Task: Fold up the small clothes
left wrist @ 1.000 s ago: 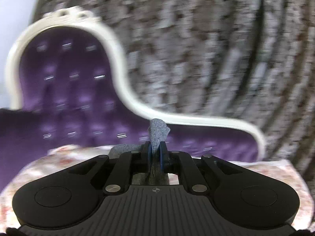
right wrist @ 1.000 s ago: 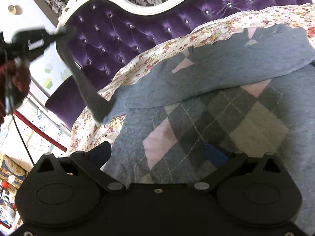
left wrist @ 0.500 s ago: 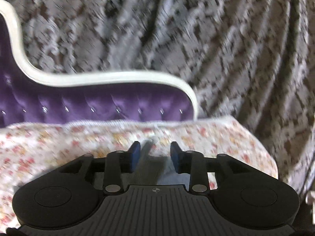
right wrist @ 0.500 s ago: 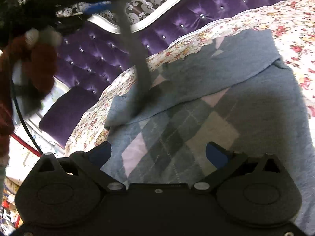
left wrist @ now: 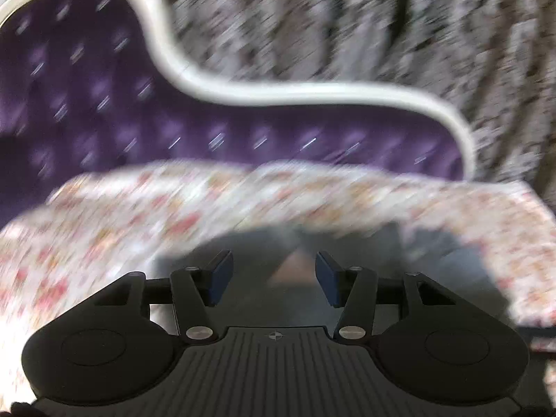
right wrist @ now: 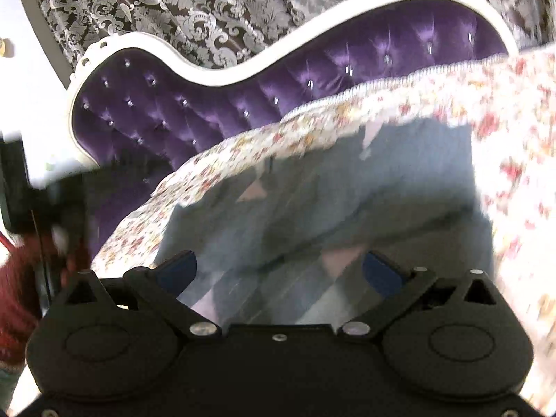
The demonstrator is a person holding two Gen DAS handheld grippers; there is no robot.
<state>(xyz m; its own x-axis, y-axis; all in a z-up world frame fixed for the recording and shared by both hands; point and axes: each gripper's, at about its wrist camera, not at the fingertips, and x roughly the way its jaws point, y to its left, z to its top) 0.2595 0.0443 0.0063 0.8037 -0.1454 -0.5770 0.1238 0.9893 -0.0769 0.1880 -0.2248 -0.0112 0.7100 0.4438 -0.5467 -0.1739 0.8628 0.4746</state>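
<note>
A floral cover (right wrist: 521, 160), white with small red and yellow flowers and a corded fringe along its far edge, is spread over the seat of a purple tufted sofa (right wrist: 215, 104) whose buttoned back is framed by a curving white rim. Behind the sofa hangs a dark curtain (right wrist: 194, 3) with a large silver damask pattern, and a strip of pale wall shows at the far left of the right wrist view. The grey sweater (right wrist: 399, 180) lies flat on the floral cover, its upper part folded down over a front with pink, grey and beige argyle diamonds; a dark crease runs where the fold ends. The left gripper (left wrist: 272, 278) hangs just above the sweater's grey cloth, its blue-padded jaws opening with nothing pinched between them. The right gripper (right wrist: 278, 271) is spread wide over the argyle front, both pads clear of the cloth. At the left edge of the right wrist view a person's hand (right wrist: 52, 243) in a dark red sleeve shows, blurred. Both views are smeared by motion, the left one most, and no brand, label or writing can be read anywhere.
</note>
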